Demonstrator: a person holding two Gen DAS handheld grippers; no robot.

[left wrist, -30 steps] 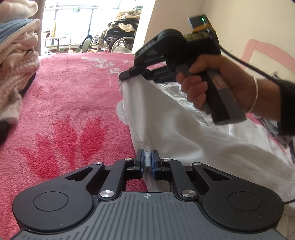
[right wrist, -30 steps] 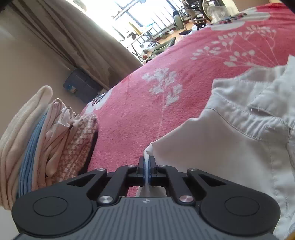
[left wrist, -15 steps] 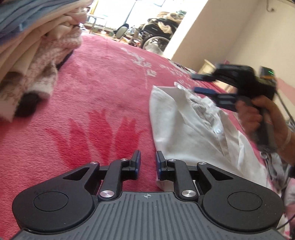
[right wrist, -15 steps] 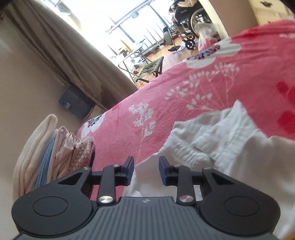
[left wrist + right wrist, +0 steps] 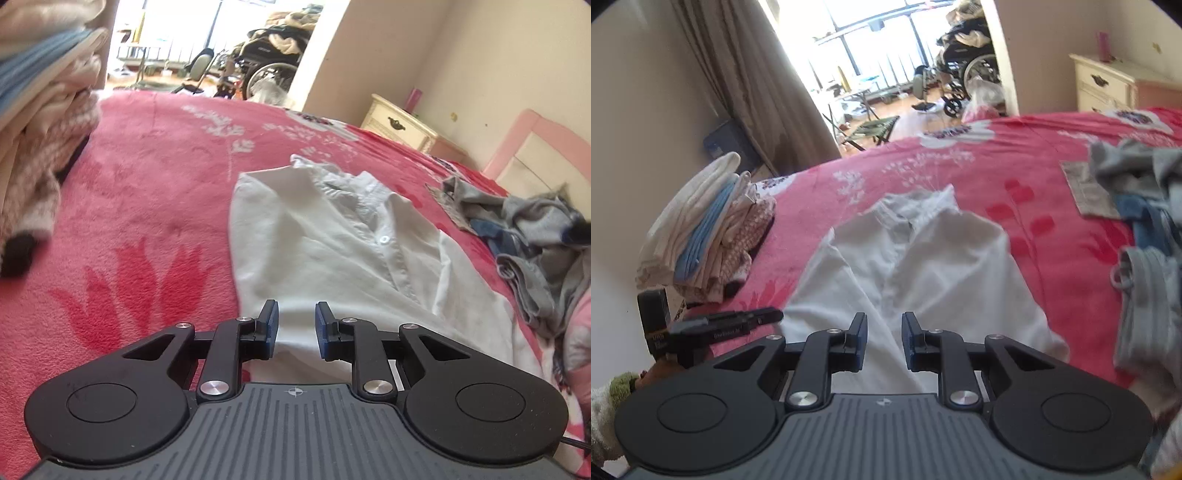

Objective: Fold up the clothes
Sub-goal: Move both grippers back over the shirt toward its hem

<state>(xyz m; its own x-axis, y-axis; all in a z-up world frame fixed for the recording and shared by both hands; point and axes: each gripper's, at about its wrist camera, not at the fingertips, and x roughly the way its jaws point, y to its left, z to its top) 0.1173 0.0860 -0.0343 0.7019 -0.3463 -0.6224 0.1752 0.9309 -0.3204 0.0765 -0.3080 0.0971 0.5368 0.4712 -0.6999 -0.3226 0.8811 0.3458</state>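
the left gripper [image 5: 295,325] is opening, the right gripper [image 5: 884,339] closing, both empty over the white shirt [image 5: 332,258] on the red blanket [image 5: 147,206]. thin and floppy; probably best pinched at hem corners or shoulder seams.

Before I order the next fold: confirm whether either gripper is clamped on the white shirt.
No: the white shirt lies flat on the bed, and nothing sits between the parted fingers of either gripper.

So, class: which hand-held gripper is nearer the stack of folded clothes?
Left. The left hand-held gripper sits just beside the stack of folded clothes; the right hand-held gripper hovers over the white shirt.
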